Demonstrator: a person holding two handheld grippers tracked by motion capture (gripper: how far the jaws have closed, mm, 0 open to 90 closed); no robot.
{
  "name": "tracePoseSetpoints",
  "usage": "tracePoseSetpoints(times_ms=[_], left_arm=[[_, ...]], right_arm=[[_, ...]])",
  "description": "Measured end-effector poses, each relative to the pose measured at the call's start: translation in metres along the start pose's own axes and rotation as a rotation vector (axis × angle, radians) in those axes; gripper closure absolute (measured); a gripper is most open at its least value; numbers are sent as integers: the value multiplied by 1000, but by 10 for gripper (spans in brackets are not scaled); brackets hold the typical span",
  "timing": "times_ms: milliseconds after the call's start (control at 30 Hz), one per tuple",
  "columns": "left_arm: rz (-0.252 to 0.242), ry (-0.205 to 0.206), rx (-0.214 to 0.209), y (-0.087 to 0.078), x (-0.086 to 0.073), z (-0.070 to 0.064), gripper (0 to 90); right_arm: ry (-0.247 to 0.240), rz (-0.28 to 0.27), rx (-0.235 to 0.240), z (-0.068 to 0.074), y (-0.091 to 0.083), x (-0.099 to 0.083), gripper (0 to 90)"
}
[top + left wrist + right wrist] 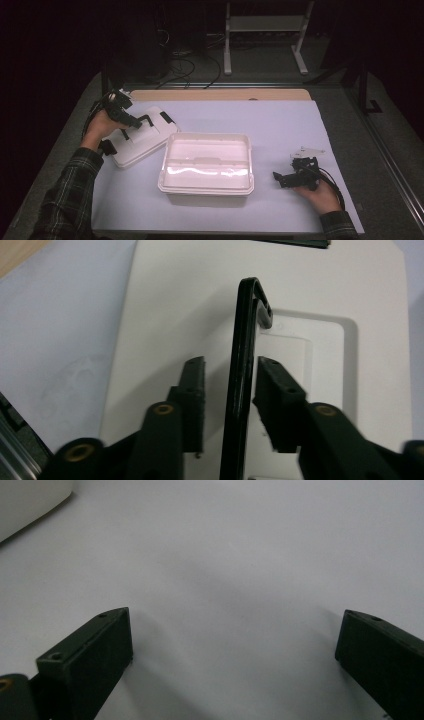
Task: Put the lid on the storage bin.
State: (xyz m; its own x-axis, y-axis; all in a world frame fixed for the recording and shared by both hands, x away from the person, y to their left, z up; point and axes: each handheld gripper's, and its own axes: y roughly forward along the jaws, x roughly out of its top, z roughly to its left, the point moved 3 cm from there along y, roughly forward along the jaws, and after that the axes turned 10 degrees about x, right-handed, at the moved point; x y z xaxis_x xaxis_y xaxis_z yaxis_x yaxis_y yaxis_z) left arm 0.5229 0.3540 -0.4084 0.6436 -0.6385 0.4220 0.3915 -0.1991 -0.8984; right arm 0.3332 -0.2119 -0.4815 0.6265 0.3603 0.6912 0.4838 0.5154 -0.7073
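Note:
A white plastic box point(205, 189) stands uncovered mid-table, its inside bare. Its white lid point(150, 142) lies flat to the left, with a black handle point(143, 119) standing up from it. My left gripper point(132, 124) reaches over the lid. In the left gripper view the handle point(244, 340) rises between the jaws of this gripper point(230, 362), with a gap on the left side, above the lid point(170, 305). My right gripper point(280, 179) rests on the table right of the box. Its jaws point(235, 614) are spread wide over bare sheet, with a box corner point(25, 500) at top left.
A pale sheet point(280, 125) covers the table, with a wooden strip point(215, 95) along its far edge. Behind the table stand a metal frame point(265, 30) and cables point(190, 60) on the dark floor. There is free sheet right of and beyond the box.

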Motion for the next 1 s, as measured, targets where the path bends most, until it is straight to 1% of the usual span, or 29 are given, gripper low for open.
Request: tracePoseSetpoints(times_ms=[33,67,100,133,200,267,300,333,367,400,433,467,500,533,567,600,667,700,767,800,833,867,900,1000], left_arm=[[0,3,-7,0,0,1,722],[-3,-6,-25,-1,0,0,757],[-3,-6,-25,-1,0,0,777],[-4,-7,-36,-1,0,-1,784],[-1,-5,-42,-2,0,-2,792],[5,15,-55,-5,1,-7,815],[5,15,-55,-5,1,-7,826],[5,26,-38,-8,2,-9,838],[5,26,-38,-8,2,-9,838],[-3,14,-25,-12,3,-8,838],[-3,14,-25,-12,3,-8,839],[-22,9,-31,-19,4,-7,839],[-22,9,-31,-19,4,-7,839],[-28,4,-30,-23,4,-7,839],[-28,6,-34,-32,6,-7,839],[-28,10,-35,-38,7,-8,839],[-29,26,-41,-48,10,-9,838],[-29,26,-41,-48,10,-9,838],[-44,31,-45,-59,13,-11,838],[-58,45,-47,-71,17,-15,838],[-58,45,-47,-71,17,-15,838],[-73,59,-55,-83,22,-19,839],[-73,59,-55,-83,22,-19,838],[-85,83,-54,-100,29,-26,839]], right_arm=[[0,0,0,0,0,0,13],[0,0,0,0,0,0,13],[0,0,0,0,0,0,13],[0,0,0,0,0,0,13],[0,0,0,0,0,0,13],[0,0,0,0,0,0,13],[0,0,0,0,0,0,13],[0,0,0,0,0,0,13],[0,0,0,0,0,0,13],[0,0,0,0,0,0,13],[0,0,0,0,0,0,13],[0,0,0,0,0,0,13],[0,0,0,0,0,0,13],[0,0,0,0,0,0,13],[0,0,0,0,0,0,13],[1,0,0,0,0,0,13],[1,0,0,0,0,0,13],[1,0,0,0,0,0,13],[1,0,1,0,0,0,13],[0,0,0,0,0,0,13],[0,0,0,0,0,0,13],[0,0,1,0,0,0,13],[0,0,0,0,0,0,13],[-1,0,0,0,0,0,13]])
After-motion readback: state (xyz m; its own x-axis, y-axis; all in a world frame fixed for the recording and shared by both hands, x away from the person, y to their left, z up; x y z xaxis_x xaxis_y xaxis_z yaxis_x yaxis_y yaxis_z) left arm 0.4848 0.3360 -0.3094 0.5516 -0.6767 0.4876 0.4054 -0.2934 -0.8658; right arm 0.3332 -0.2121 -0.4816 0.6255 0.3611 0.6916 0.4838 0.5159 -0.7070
